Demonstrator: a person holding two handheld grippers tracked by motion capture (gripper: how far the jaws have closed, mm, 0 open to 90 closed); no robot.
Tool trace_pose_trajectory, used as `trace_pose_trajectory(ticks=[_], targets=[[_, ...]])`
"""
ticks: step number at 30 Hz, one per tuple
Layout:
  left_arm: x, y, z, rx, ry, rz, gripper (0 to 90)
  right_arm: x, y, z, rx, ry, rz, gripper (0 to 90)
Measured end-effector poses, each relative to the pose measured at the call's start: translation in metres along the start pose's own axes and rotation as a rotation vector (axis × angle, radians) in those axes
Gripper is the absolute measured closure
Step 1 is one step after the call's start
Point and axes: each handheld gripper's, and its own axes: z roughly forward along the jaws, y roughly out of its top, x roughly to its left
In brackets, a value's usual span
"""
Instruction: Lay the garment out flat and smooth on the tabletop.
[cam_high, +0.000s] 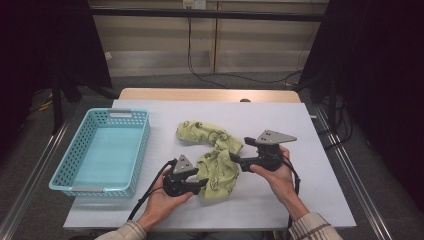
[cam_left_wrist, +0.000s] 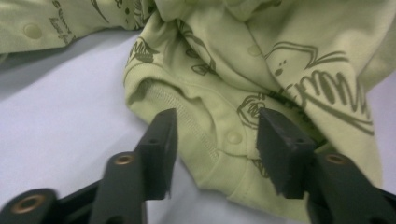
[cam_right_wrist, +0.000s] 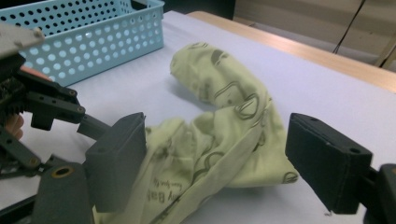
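Observation:
A pale green baby garment (cam_high: 212, 150) with dark printed drawings lies crumpled in a curve on the white table cover (cam_high: 300, 125). My left gripper (cam_high: 202, 182) sits at the garment's near left end. In the left gripper view, the left gripper (cam_left_wrist: 217, 126) is open, its jaws standing either side of a stitched hem with snap buttons (cam_left_wrist: 232, 136) on the garment (cam_left_wrist: 261, 60). My right gripper (cam_high: 234, 157) is at the garment's right side. It is open too (cam_right_wrist: 217, 123), with a fold of the cloth (cam_right_wrist: 224, 121) lying between its wide-apart jaws.
A turquoise perforated basket (cam_high: 141, 150) stands at the left of the table, with nothing in it, and appears in the right gripper view too (cam_right_wrist: 93, 42). The other gripper (cam_right_wrist: 42, 107) shows at that view's left edge. Wooden table edge (cam_high: 210, 94) runs along the back.

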Motion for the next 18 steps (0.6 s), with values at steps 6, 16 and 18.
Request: trace_pose_trajectory(ticks=[6,16,18], targets=[[-0.001,-0.002,0.008,0.024,0.022,-0.012,30.7,-0.006,0.003,0.005,0.001,-0.017,-0.002,20.7],[-0.013,-0.003,0.015,0.06,-0.014,0.02,25.8,-0.022,0.004,0.045,0.073,-0.045,-0.007,23.8],[-0.015,-0.003,0.015,0.057,-0.017,0.032,31.7,-0.025,0.006,0.053,0.087,-0.055,-0.019,23.8]])
